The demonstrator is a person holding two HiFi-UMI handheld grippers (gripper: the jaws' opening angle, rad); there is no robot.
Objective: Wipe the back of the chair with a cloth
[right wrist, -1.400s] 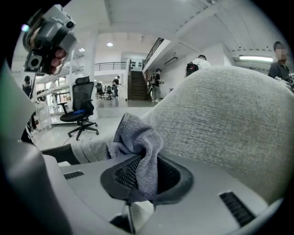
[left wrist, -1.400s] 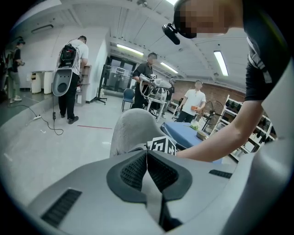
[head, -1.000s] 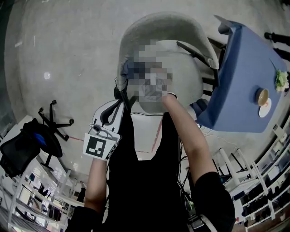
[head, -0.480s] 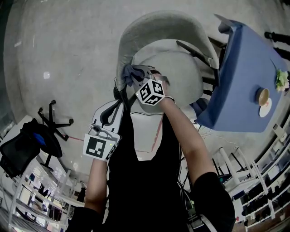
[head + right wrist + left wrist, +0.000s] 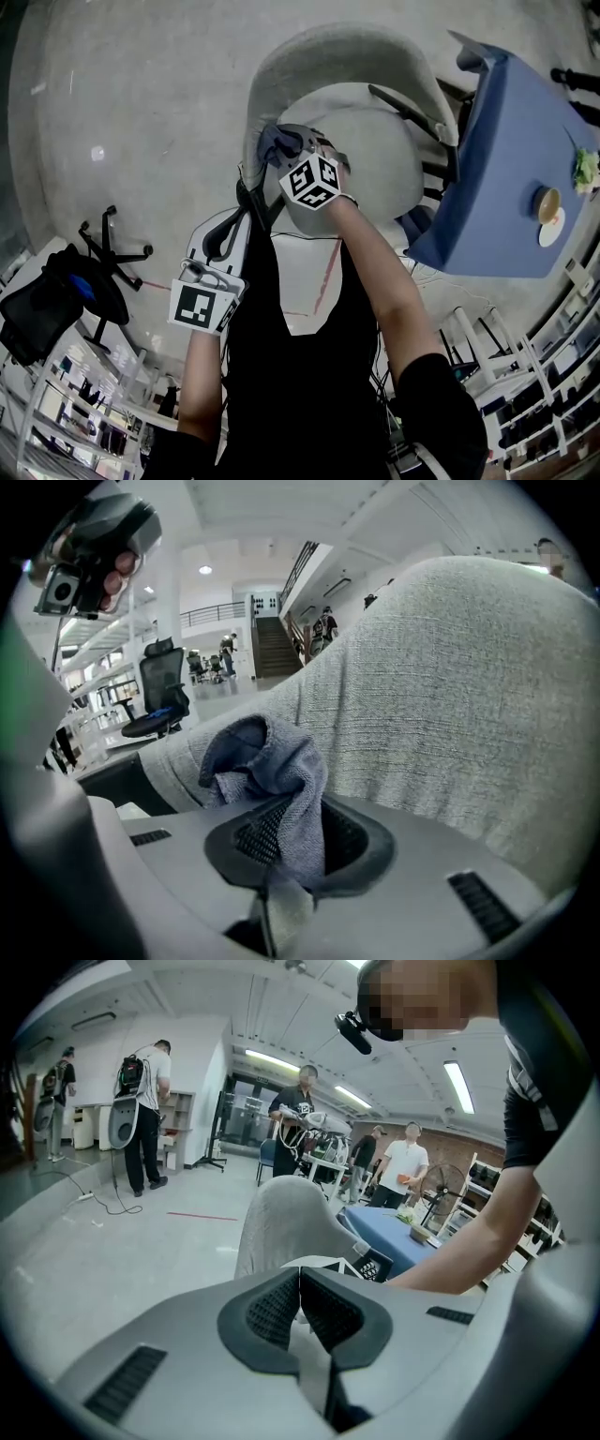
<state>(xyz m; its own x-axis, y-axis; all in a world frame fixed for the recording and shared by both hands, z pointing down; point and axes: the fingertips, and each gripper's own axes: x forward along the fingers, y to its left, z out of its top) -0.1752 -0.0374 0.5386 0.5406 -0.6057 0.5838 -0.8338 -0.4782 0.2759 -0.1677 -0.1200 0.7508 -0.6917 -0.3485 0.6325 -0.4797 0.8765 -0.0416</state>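
Observation:
A grey fabric chair stands in front of me, its curved back filling the right gripper view. My right gripper is shut on a blue-grey cloth, whose bunched end rests against the inner left side of the chair back. The left gripper is held low by my body, its marker cube showing in the head view. Its jaws are shut with nothing between them, and it points toward the chair back from a distance.
A table with a blue cloth stands right of the chair, with a cup and a small plant on it. A black office chair stands at lower left. Several people stand across the concrete floor.
My right gripper has slid the cloth a little upward and to the right along the inner side of the chair back. The left gripper has stayed where it was.

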